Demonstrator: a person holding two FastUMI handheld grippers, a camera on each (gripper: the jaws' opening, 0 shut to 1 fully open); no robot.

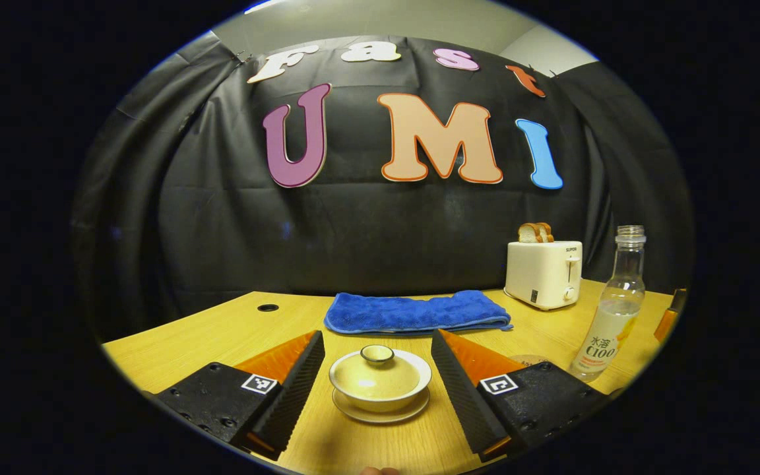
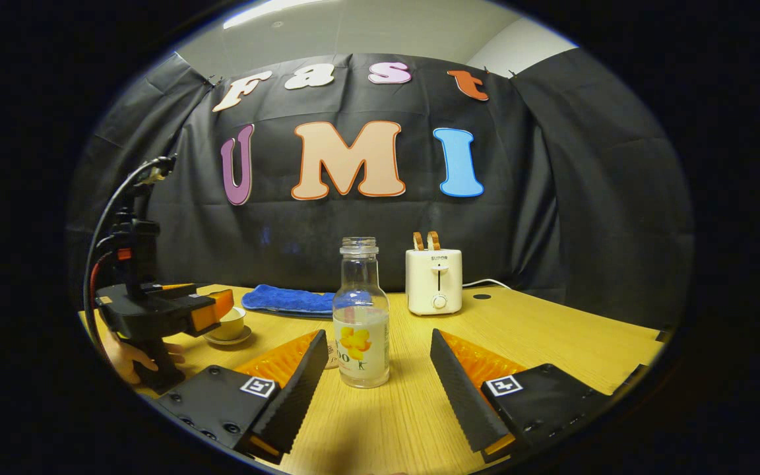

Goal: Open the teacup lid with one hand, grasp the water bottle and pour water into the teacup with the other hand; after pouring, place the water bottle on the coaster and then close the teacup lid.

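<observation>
A cream teacup point(image 1: 380, 382) with its lid point(image 1: 377, 369) on stands on a saucer on the wooden table point(image 1: 367, 442). My left gripper point(image 1: 377, 338) is open, one finger on each side of the cup, not touching it. The uncapped water bottle point(image 2: 361, 316), about half full, stands upright just ahead of my open right gripper point(image 2: 377, 336), between the lines of its fingers. A round coaster point(image 2: 332, 354) peeks out behind the bottle's left side. In the left gripper view the bottle point(image 1: 614, 310) is at the right and the coaster point(image 1: 529, 361) lies beside it.
A white toaster point(image 2: 434, 280) with bread slices stands at the back of the table. A folded blue towel point(image 1: 416, 311) lies behind the teacup. In the right gripper view a hand point(image 2: 126, 356) holds the left gripper point(image 2: 212, 310) at the teacup point(image 2: 229, 324).
</observation>
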